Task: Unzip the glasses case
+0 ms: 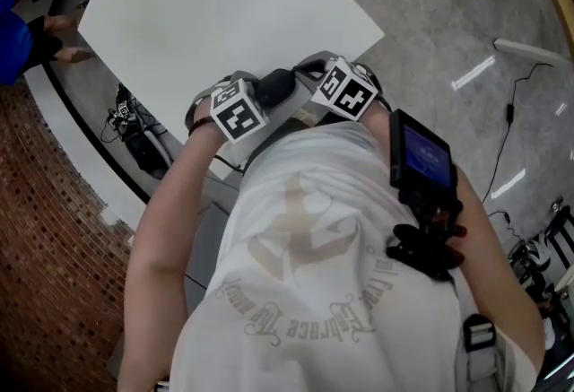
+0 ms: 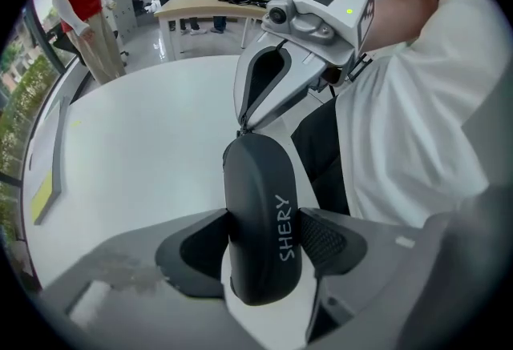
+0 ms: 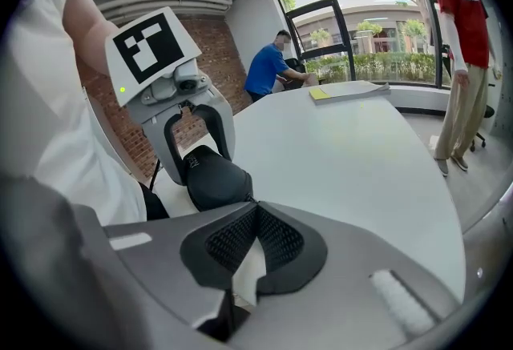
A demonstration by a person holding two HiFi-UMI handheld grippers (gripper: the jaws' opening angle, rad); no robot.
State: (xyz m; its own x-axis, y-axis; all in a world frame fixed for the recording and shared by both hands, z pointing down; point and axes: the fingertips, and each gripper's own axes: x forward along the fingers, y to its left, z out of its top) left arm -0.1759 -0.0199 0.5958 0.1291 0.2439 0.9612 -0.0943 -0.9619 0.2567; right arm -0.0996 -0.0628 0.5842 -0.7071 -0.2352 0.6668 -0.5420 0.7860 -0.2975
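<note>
Left gripper view shows, nearest the camera, the left gripper with both pads clamped on the flanks of the glasses case, towards its closer end. Note the case's long axis: it runs straight away from your left jaws, in line with them, to the right gripper, which meets the far tip of the case nose-on. The right gripper view confirms this. Its pads are pressed together right at that rounded end, where the zipper pull should sit. Whether the pull itself is pinched between them is too small to make out. Your right hand is therefore the nearer one to the zipper's start, and your left hand serves as the holder. Expect the coming move to be a draw by the right gripper along the seam, round the end and back along the long axis toward the left jaws, while the left clamp resists. The head view shows both grippers held close against your torso, the left pointing steeply down and the right less so, over the near edge of the white table. Contact between case and table cannot be determined. People stand well beyond the table.
</note>
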